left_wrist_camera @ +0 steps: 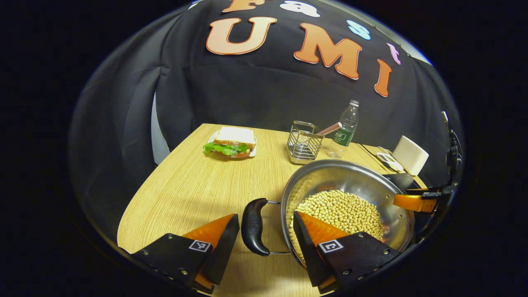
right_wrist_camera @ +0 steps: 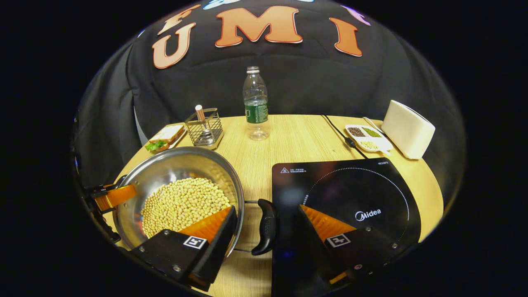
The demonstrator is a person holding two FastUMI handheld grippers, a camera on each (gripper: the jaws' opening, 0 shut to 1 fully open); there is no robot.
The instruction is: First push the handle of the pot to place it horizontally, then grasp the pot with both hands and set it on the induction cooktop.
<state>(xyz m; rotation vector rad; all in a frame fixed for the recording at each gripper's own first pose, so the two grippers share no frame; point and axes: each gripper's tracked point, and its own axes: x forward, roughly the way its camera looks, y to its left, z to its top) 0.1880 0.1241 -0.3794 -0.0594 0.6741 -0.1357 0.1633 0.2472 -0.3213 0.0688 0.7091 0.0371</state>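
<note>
Handles look level (push seemingly done). I straddle each pot (right_wrist_camera: 177, 185) handle (left_wrist_camera: 254, 226) with left gripper (left_wrist_camera: 264, 231) and right gripper (right_wrist_camera: 266, 225), jaws wide, gripping nothing; cooktop (right_wrist_camera: 350, 194) waits at three o'clock.

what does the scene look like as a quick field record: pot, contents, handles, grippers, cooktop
pot: steel pot on the wooden table, left of the cooktop
contents: soybeans
handles: left handle and right handle each sit between open fingers
left gripper: open
right gripper: open
cooktop: induction cooktop bare, pot not yet on it
</note>
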